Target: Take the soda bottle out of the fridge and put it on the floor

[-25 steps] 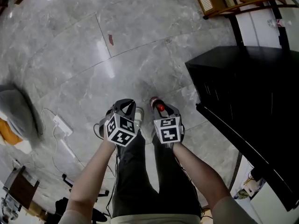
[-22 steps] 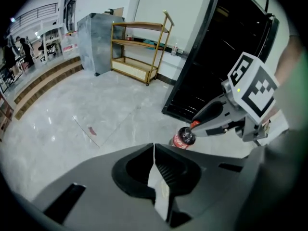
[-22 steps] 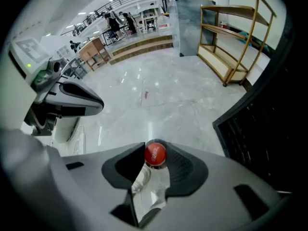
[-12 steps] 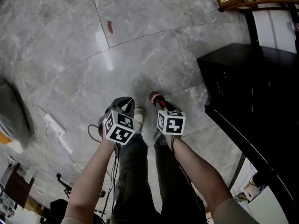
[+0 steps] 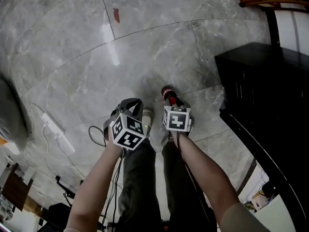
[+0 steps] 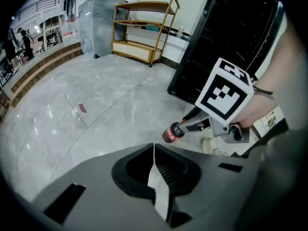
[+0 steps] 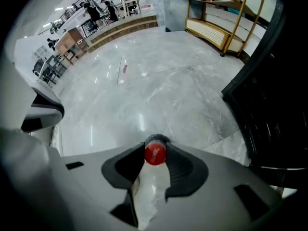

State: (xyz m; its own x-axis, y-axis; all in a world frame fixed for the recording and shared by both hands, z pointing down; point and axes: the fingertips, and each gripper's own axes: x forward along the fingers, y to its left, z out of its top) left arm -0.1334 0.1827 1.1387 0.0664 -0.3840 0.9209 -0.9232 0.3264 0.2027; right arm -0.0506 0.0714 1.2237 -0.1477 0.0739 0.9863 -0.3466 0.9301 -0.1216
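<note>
The right gripper [image 5: 170, 102] is advancing farther forward than before, clamping the soda bottle [image 6: 172, 133] by its neck above the floor [image 5: 145, 47], beside the fridge [image 5: 260, 81]. The left gripper [image 6: 153, 160] is idling closed and empty. Placing is probably under way, calling for upright lowering, then release.

I hold both forearms forward and down, side by side: left forearm [image 5: 99, 178], right forearm [image 5: 203, 173]. My left gripper [image 5: 131, 104] has its fingers [image 6: 169, 170] pressed together with nothing between them. Just beside it, my right gripper [image 5: 172, 102] is clamped on the soda bottle [image 7: 155, 154].
</note>
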